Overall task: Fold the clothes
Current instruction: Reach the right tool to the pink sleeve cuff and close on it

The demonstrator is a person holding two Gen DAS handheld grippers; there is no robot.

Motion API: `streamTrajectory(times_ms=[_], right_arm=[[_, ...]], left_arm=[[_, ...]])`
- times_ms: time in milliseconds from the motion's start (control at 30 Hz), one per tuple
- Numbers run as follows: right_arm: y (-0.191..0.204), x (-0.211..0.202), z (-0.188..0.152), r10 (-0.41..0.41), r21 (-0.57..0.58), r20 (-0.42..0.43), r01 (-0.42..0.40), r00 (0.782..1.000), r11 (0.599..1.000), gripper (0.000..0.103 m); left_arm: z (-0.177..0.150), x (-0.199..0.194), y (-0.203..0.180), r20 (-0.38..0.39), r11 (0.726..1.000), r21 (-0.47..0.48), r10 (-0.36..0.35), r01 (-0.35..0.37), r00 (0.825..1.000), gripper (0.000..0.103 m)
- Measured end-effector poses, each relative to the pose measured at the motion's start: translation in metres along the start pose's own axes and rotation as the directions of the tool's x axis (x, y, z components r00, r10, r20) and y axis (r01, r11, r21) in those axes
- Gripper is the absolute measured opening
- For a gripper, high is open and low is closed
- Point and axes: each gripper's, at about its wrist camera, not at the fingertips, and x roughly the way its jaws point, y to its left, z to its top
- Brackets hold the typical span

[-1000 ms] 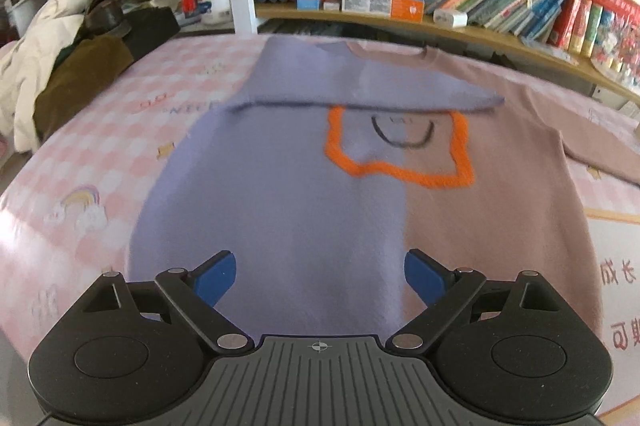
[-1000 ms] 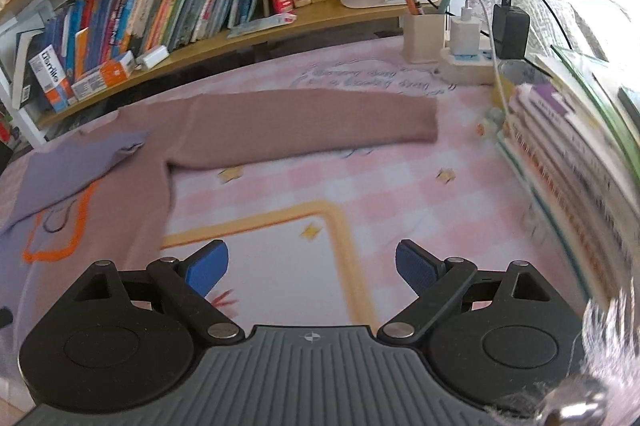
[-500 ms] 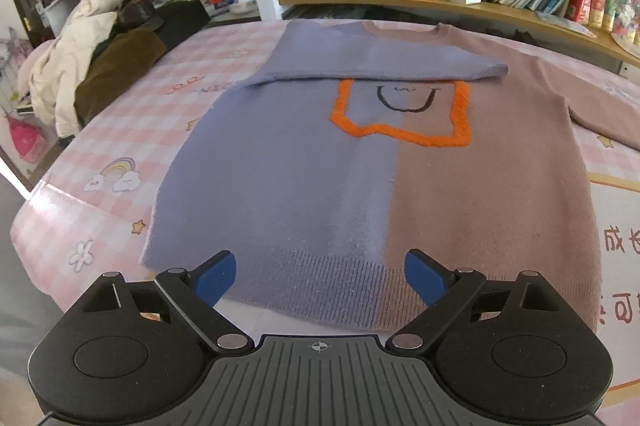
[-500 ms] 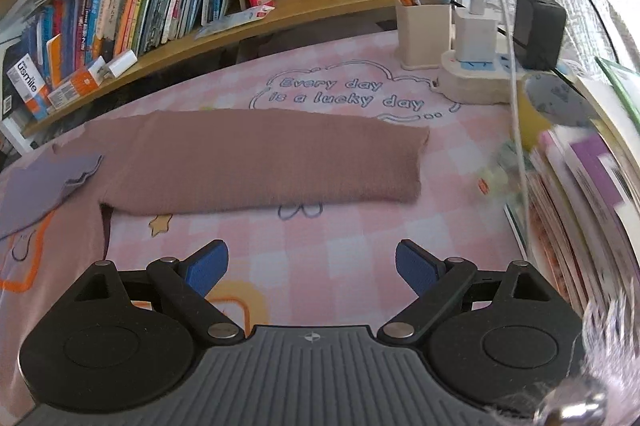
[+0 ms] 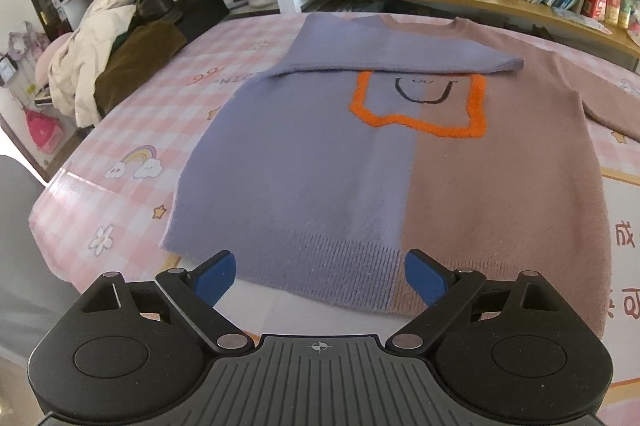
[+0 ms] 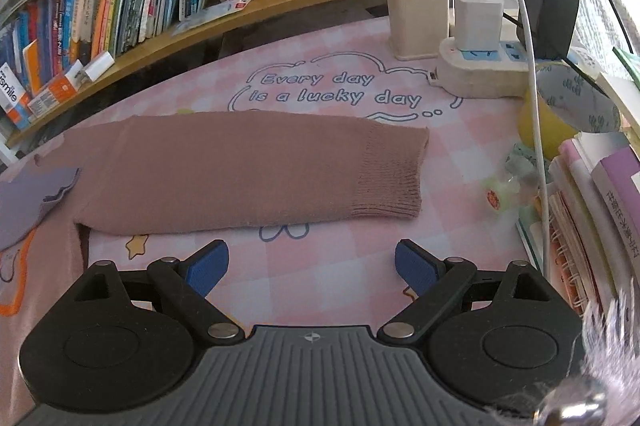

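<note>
Because its purple sleeve (image 5: 384,59) is already folded across the chest, the sweater (image 5: 360,165) lies flat on the pink tablecloth (image 5: 140,129), brown sleeve (image 6: 256,169) outstretched beside it; left gripper (image 5: 320,276) near the hem and right gripper (image 6: 312,264) near that sleeve hang spread, empty.

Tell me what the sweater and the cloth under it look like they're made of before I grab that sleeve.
Sweater: looks like a soft, fuzzy knit, matte, with ribbing at the hem and at the brown sleeve cuff. Fibre unclear. Tablecloth: smooth printed sheet, lying flat with a faint sheen, possibly plastic-coated, though that is uncertain.
</note>
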Motion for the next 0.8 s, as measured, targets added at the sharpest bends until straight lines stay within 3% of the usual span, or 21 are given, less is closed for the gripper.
streamTrajectory(times_ms=[533,800], right_arm=[[0.006,0.019,0.02,0.113,0.09,0.018,-0.114,0.993,0.989,0.09],[0.005,0.025,0.024,0.208,0.181,0.053,-0.215,0.977,0.96,0.079]], left_arm=[[-0.004,-0.005,0.001,-0.014,0.999,0.001,0.034,-0.034,0.999,0.094],[-0.007,-0.011,0.004,-0.001,0.999,-0.001,0.046,-0.046,0.999,0.094]])
